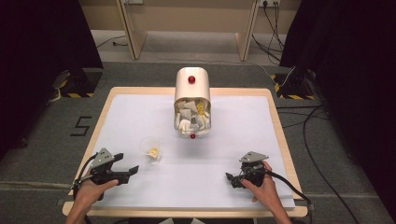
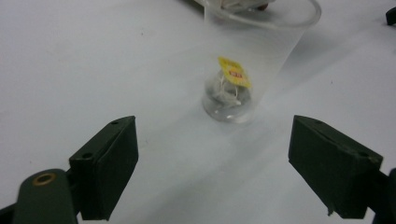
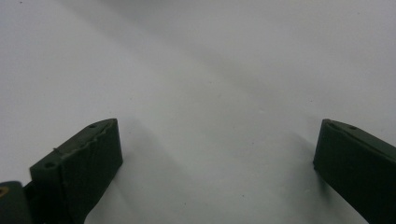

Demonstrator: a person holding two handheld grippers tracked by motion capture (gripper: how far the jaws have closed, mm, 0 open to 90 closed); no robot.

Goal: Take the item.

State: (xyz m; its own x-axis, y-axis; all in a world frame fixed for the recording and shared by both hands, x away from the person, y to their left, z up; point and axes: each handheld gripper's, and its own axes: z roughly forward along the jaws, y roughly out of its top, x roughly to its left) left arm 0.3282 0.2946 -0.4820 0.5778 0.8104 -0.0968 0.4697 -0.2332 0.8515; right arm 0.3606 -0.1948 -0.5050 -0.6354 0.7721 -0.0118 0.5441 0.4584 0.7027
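Tongs (image 2: 212, 168) before clear cup (image 2: 252, 56), yellow-tagged teabag (image 2: 232, 79)

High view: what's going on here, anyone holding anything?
No. A person holds tongs in each hand, both open on the white table. The left tongs face a clear cup with a teabag inside. The right tongs sit over bare surface. A dispenser of teabags stands behind.

I see a wooden-edged table (image 1: 278, 122) under a white sheet (image 1: 243, 135); on it stand a clear plastic cup (image 1: 150, 150) and a cream tea-bag canister (image 1: 192, 102).
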